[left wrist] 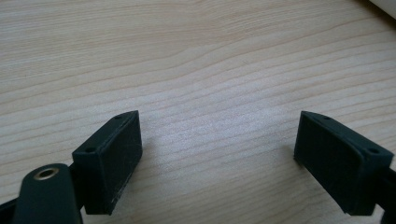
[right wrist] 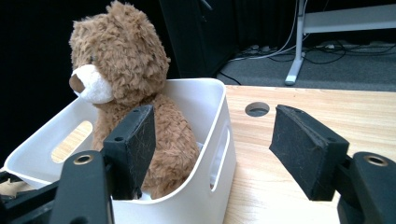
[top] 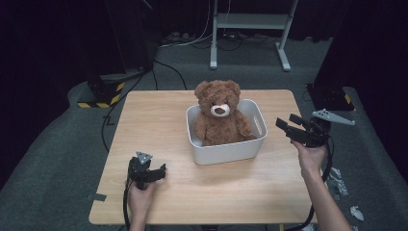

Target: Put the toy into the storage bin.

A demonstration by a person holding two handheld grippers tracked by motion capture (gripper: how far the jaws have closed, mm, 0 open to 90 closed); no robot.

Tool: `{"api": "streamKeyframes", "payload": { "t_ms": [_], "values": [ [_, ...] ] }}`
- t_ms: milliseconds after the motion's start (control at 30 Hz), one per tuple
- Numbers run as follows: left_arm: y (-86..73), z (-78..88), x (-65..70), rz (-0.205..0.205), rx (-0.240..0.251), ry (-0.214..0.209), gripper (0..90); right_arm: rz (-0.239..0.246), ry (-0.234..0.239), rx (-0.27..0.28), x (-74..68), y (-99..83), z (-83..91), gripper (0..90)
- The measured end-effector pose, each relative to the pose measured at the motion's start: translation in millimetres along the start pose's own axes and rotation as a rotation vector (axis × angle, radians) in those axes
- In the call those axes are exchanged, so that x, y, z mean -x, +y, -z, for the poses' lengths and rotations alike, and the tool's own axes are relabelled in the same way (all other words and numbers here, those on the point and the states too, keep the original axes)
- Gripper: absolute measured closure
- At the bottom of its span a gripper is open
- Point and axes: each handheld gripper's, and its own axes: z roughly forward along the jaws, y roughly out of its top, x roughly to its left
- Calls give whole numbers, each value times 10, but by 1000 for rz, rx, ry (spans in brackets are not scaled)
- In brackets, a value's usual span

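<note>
Your teddy bear sits upright in the white bin at the middle of the high view, head and shoulders above the rim, facing the bottom of the frame. Your right gripper hovers at the right of that frame, just beside the bin's right wall and apart from it, jaws spread fairly wide with nothing between them. In the right gripper view the bear fills the upper left and the bin's handled wall runs down the centre, so the jaws look across the rim towards the bear's flank. I read this as the approach step: you are lined up beside the bin but have not reached in. Your left gripper rests low at the lower left of the high view, jaws wide and empty over bare table, well apart from the bin. The next move, as I judge it, calls for carrying the right gripper over the rim without catching the wall, then closing on the soft body; the left may have to steady the light bin if it slides.
</note>
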Motion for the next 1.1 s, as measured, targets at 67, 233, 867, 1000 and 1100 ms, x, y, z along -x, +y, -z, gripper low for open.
{"api": "streamKeyframes", "payload": {
  "t_ms": [67, 233, 867, 1000, 1100],
  "values": [
    [0, 0, 0, 1, 0, 0, 151, 0, -2, 1, 4, -6, 6, 303],
    [0, 0, -1, -1, 1, -1, 150, -3, -11, -1, 26, -45, 30, 303],
    [0, 0, 0, 0, 0, 0, 151, -28, -27, -6, 122, -204, 99, 307],
    [0, 1, 0, 0, 0, 0, 151, -29, -32, -15, 141, -246, 98, 309],
    [0, 1, 1, 0, 0, 0, 151, -32, -34, -20, 152, -283, 92, 311]
  ]
}}
